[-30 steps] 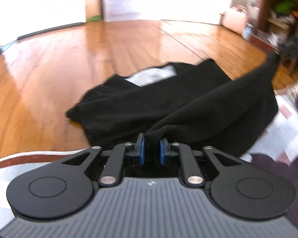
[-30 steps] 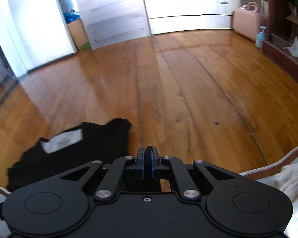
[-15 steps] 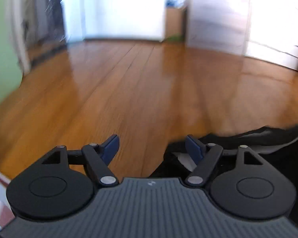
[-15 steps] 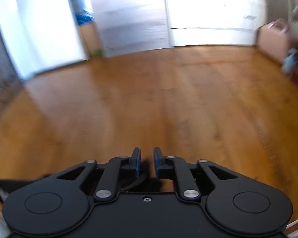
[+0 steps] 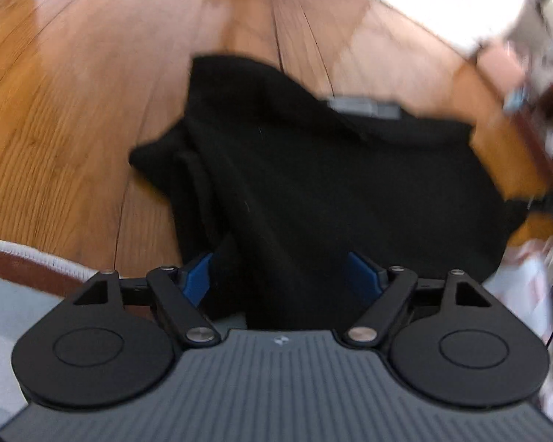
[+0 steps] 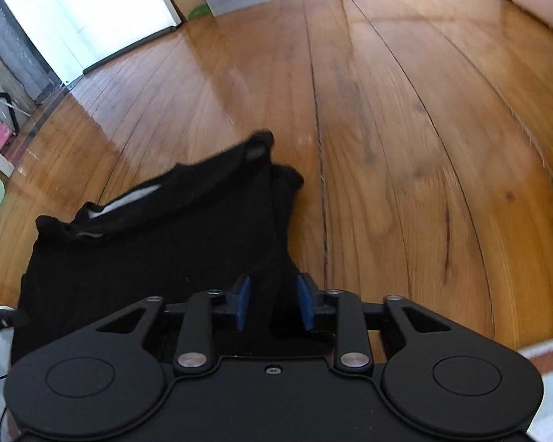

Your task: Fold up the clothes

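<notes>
- Cloth: black garment (image 5: 313, 184), soft, limp, light; take a near hem corner.
- Left gripper (image 5: 282, 276) opening, fabric between, unpinched.
- Right gripper (image 6: 272, 304) likewise opening.

Left gripper (image 5: 282, 276) pitched down, jaws wide, opening. Right gripper (image 6: 272, 304) pitched down, jaws partly apart, opening; pads apparently gripping nothing.

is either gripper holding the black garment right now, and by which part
Nothing is held. Both the left gripper and right gripper are opening over the black garment, pads clear of the cloth.
</notes>
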`<state>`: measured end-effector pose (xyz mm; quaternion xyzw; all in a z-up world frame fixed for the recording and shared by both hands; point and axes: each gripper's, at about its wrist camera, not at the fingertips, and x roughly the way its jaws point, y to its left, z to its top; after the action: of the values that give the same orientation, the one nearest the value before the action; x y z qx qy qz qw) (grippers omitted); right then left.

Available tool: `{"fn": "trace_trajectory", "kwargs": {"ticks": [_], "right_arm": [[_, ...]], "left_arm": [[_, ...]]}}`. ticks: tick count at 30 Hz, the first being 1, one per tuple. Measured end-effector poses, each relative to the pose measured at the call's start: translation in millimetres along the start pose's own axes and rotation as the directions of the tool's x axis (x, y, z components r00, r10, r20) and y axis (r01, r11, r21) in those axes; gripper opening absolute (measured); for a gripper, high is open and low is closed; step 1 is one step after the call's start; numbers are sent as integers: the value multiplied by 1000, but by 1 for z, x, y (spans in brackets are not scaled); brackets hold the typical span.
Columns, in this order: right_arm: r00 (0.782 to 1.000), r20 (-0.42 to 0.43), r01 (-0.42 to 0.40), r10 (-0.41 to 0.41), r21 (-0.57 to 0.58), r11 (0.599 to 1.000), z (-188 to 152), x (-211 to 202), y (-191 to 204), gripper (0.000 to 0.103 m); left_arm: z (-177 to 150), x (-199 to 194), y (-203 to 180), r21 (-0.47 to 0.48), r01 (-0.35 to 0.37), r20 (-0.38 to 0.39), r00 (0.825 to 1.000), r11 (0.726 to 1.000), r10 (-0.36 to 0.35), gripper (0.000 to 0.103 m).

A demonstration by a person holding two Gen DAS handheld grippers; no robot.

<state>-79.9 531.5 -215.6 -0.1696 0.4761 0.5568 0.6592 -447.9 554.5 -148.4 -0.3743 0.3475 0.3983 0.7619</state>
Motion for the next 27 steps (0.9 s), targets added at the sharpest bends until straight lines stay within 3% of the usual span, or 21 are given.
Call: {"fn": "trace_trajectory", "kwargs": {"ticks": [3,5,6,7,8,9,10,12,13,16,18,20,22,24,27], "right_arm": [[1000,3,-31,31,13,999,-4,-5,-2,46],[994,-17,-104,104,6,995,-9,0,2,46],[989,-45,-143,141,-38,989,-11,3,9,22],[981,-86,-183,174,-110,977,-14,4,18,7],[978,-96,-202,188,-180,963,-18,1,25,7],[978,-83,-206,191,-250,946,-24,-7,32,6],[983,-77,-184,168,-303,935,-29,-12,34,5],[997,-73,-12,-14,-348,938,-41,-4,21,5],[994,-71,53,-80,-329,943,-45,0,12,4],[987,-21,154,-161,-193,969,-56,-4,-9,9],[989,18,145,-144,-122,982,-62,-18,-11,12],[994,32,104,-103,-35,994,-67,-30,-14,22],[998,42,44,-47,73,996,-75,-40,-19,54],[998,40,-58,50,228,972,-86,-43,-29,71],[989,22,-146,148,377,915,-102,-31,-38,72]], "left_arm": [[-7,-8,-18,111,-35,-1,999,993,35,78],[-10,-4,-21,125,-18,4,1000,992,18,89],[-12,-1,-22,132,-23,3,1000,991,23,90],[-16,2,-23,144,-45,2,999,989,45,88],[-19,4,-24,163,-74,5,997,984,74,87],[-23,5,-26,188,-112,14,994,976,111,79],[-25,4,-28,206,-149,15,989,967,149,75],[-27,0,-24,172,-155,-21,987,973,161,75],[-29,-2,-20,143,-147,-43,987,979,154,75],[-36,-12,-12,67,-132,-75,988,989,137,75],[-45,-23,-14,73,-113,-57,991,991,117,75],[-55,-30,-25,141,-106,-32,993,984,112,75],[-63,-32,-37,210,-106,-12,994,972,112,76],[-66,-26,-49,269,-124,10,992,955,126,76],[-69,-16,-61,384,-179,20,983,906,185,79]]}}
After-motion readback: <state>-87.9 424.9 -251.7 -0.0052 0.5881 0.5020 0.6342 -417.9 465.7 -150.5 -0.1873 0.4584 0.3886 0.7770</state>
